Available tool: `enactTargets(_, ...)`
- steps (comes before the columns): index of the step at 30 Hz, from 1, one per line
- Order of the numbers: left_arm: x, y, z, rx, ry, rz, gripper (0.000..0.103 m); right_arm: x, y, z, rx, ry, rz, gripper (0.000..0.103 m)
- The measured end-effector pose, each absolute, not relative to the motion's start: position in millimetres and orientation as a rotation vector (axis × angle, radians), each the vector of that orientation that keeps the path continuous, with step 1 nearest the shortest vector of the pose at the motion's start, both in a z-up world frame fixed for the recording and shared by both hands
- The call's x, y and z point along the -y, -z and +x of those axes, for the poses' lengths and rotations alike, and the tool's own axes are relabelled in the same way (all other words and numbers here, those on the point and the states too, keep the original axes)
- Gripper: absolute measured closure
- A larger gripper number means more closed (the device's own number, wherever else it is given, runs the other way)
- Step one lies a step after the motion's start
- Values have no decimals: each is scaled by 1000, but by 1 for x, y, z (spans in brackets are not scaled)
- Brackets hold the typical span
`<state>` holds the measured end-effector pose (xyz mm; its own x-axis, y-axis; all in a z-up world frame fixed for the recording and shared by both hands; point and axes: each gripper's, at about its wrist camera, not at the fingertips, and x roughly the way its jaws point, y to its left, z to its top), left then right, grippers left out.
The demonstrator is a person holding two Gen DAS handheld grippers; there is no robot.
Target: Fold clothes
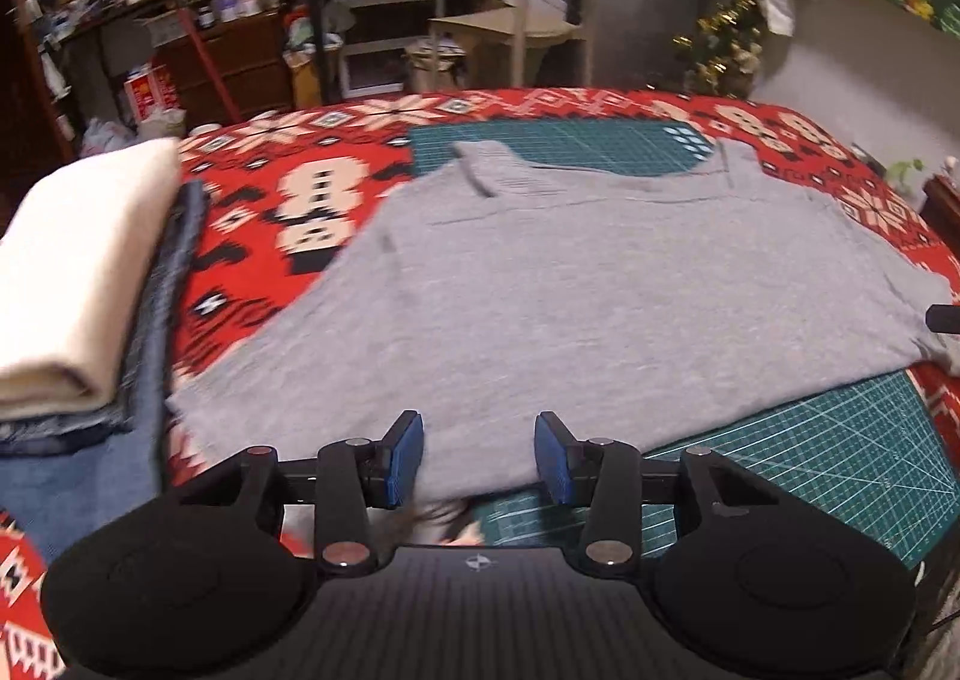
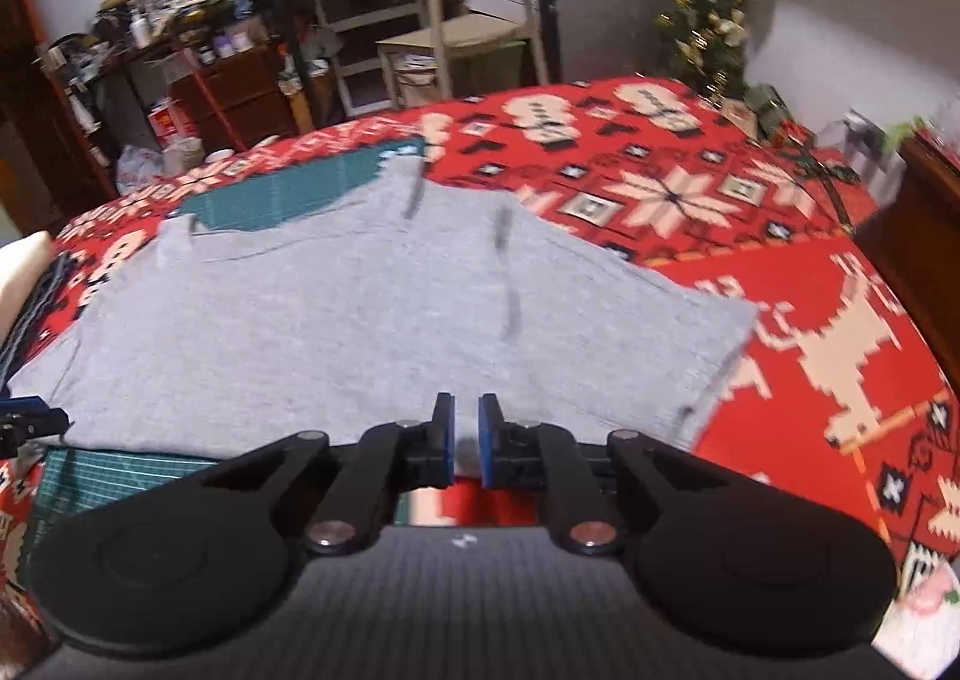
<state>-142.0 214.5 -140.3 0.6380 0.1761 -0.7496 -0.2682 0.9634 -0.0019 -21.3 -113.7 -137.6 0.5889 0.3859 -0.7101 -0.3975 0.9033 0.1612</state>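
A grey T-shirt [image 1: 570, 290] lies spread flat on a green cutting mat [image 1: 840, 452] over a red patterned tablecloth [image 1: 270, 212]. My left gripper [image 1: 479, 458] stands open over the shirt's near hem, its blue pads wide apart and pressing on nothing. In the right wrist view the same shirt [image 2: 330, 320] fills the middle, one sleeve reaching out to the right. My right gripper [image 2: 467, 440] hovers at the near hem with only a narrow gap between its pads; I see no cloth pinched. The other gripper's black tip [image 1: 942, 317] shows at the shirt's right edge.
A folded cream cloth [image 1: 78, 272] sits on folded denim [image 1: 162, 308] at the table's left. Beyond the table stand a beige chair [image 1: 528, 8], cluttered shelves [image 1: 198, 2] and a small decorated tree [image 1: 726, 44]. A dark wooden cabinet [image 2: 918, 236] is on the right.
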Motion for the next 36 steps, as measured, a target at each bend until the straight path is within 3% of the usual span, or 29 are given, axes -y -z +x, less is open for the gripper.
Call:
enactTargets(24,-278,141,-185,-839,-387,-317,61,-3,139,-52,-809,-739,-162,88)
enactTargets(26,-275,145,-178,-857,-370,-321,74,-5,138,-53,-808,-744,-162,86)
enactTargets(27,-271,147,-174,-859,-388,-285,97,-5,137,-53,-809,-743,-160,86)
enactTargets(36,-268,142,-175,-896,-499,-70,99,2,141,-49,-828,-736,-160,86)
